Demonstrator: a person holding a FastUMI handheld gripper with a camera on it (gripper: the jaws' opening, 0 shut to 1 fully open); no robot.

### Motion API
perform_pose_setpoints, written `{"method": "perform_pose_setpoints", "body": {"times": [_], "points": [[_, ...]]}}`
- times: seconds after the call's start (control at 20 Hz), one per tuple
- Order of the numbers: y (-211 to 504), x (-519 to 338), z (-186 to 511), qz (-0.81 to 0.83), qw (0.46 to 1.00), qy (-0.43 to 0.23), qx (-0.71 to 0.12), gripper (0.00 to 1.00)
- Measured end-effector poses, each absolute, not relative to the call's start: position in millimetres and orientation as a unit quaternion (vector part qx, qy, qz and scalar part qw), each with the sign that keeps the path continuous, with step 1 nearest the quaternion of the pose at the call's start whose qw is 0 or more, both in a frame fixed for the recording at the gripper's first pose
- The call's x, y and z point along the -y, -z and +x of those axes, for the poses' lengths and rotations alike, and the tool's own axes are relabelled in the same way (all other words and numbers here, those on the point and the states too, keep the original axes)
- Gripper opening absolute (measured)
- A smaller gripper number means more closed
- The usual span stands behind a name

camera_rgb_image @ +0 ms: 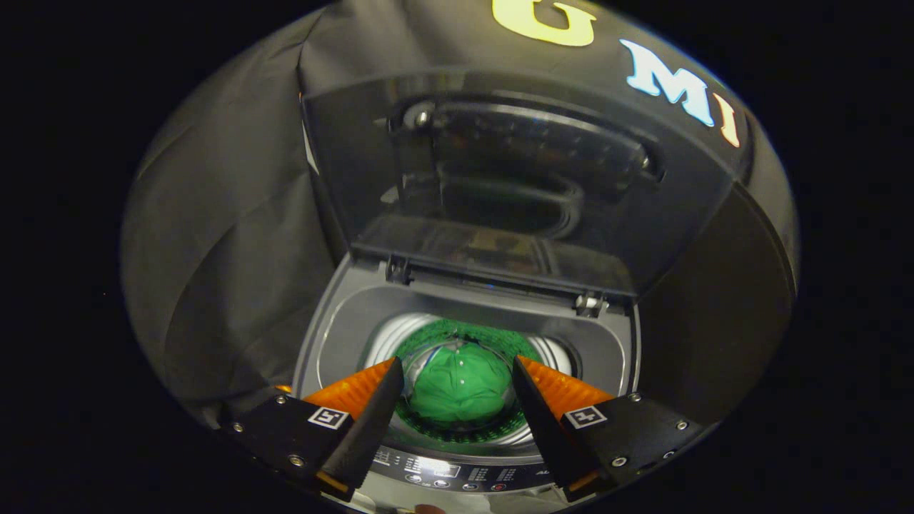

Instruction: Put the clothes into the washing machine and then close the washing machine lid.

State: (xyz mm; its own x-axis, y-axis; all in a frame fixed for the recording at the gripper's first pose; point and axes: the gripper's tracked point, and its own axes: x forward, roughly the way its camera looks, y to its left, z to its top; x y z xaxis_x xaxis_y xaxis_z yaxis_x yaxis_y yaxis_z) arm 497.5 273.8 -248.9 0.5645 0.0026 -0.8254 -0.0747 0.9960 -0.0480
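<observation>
The washing machine (pixel 464 335) is a top-loader with a smooth grey rim around a round, shiny metal drum. A crumpled green garment (pixel 457 392) lies inside the drum, low in its middle. The glossy, see-through dark lid (pixel 514 185) stands upright behind the opening. The gripper (pixel 457 400) hangs above the opening, its wedge-shaped fingers apart and holding nothing, with open room between them.

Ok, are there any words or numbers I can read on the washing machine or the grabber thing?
Control panel: print too small and blurred to read.
Square markers on the jaws: patterns, not words.
Lid: no writing visible.
The jaws stand open, green clothes in the drum between them.
</observation>
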Motion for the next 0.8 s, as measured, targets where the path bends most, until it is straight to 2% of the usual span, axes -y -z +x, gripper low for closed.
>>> {"method": "perform_pose_setpoints", "body": {"times": [0.5, 0.8], "points": [[119, -264, 545, -0.050, 0.926, 0.021, -0.374, 0.94], [71, -247, 598, -0.035, 0.935, 0.047, -0.349, 0.94]]}}
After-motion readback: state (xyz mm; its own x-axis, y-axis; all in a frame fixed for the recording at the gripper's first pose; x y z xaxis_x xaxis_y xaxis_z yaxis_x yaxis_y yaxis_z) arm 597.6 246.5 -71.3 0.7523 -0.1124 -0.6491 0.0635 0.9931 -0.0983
